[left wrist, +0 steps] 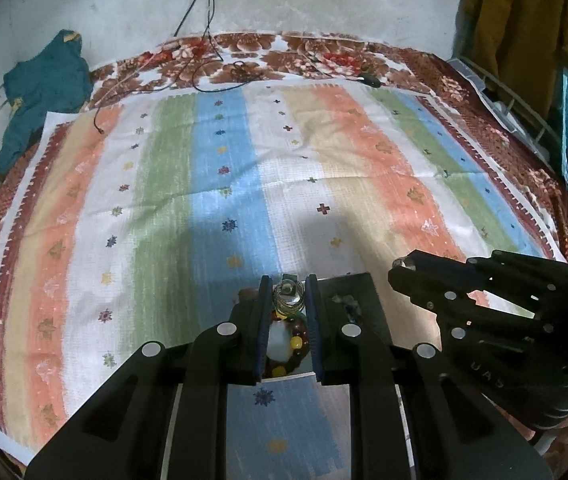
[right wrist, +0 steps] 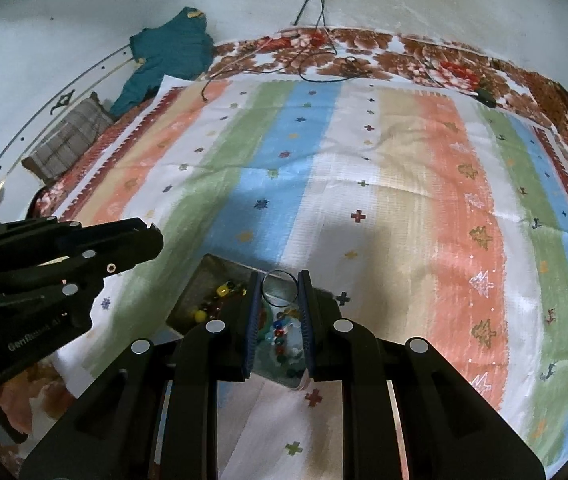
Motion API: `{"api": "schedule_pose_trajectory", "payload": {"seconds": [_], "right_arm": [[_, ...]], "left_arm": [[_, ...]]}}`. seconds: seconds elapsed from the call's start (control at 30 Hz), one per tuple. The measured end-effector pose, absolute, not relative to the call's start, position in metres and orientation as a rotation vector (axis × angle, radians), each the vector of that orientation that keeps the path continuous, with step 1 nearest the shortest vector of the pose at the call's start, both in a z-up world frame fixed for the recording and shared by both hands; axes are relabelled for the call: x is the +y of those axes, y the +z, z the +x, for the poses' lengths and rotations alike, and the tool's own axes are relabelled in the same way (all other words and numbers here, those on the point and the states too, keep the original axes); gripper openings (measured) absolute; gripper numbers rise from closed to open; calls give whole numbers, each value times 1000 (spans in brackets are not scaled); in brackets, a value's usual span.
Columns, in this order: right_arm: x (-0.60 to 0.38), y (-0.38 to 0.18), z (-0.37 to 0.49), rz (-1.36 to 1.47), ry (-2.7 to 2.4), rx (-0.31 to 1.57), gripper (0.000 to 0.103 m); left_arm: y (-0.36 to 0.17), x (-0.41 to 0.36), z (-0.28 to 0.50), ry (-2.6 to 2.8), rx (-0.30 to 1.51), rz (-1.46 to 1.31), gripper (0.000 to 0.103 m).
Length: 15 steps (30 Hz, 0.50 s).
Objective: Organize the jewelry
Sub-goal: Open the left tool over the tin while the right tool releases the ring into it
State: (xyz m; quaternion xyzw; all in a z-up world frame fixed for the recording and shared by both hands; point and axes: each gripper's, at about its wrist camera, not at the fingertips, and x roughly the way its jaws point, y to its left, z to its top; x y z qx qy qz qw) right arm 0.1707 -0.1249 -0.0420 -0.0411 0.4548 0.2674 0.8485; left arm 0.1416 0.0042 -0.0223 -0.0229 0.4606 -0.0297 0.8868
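Observation:
A metal tray (left wrist: 357,286) lies on the striped cloth, also in the right wrist view (right wrist: 212,270). It holds a beaded bracelet (left wrist: 297,338) and several loose coloured beads (right wrist: 226,290). My left gripper (left wrist: 288,294) is shut on a stack of thin bangles (left wrist: 288,300) over the tray. My right gripper (right wrist: 280,290) is shut on a single thin bangle (right wrist: 280,286) above the tray. The right gripper also shows at the right of the left wrist view (left wrist: 403,268), and the left gripper at the left of the right wrist view (right wrist: 152,240).
The striped cloth (left wrist: 224,184) covers a floral bedspread (left wrist: 268,50). Black cables (left wrist: 204,40) run along the far edge. A teal garment (left wrist: 44,80) and a checked pillow (right wrist: 72,136) lie at the far left. A yellow garment (left wrist: 519,20) hangs at the far right.

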Motion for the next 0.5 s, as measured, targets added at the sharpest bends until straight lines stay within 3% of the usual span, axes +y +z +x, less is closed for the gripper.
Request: {"api": "schedule_pose_trajectory", "payload": {"seconds": [0.4,0.43,0.5], "right_arm": [[-118,-47,167,-105,597,977,20],[-118,-49,167,-110,595,982,25],[-119,-47,167,-115,588,972,41]], "left_arm": [[-19,7,136,-57,943,-70,18],[-19,9,135,-64,942,-83,28],[-19,10,138,-61,939,-94,35]]}}
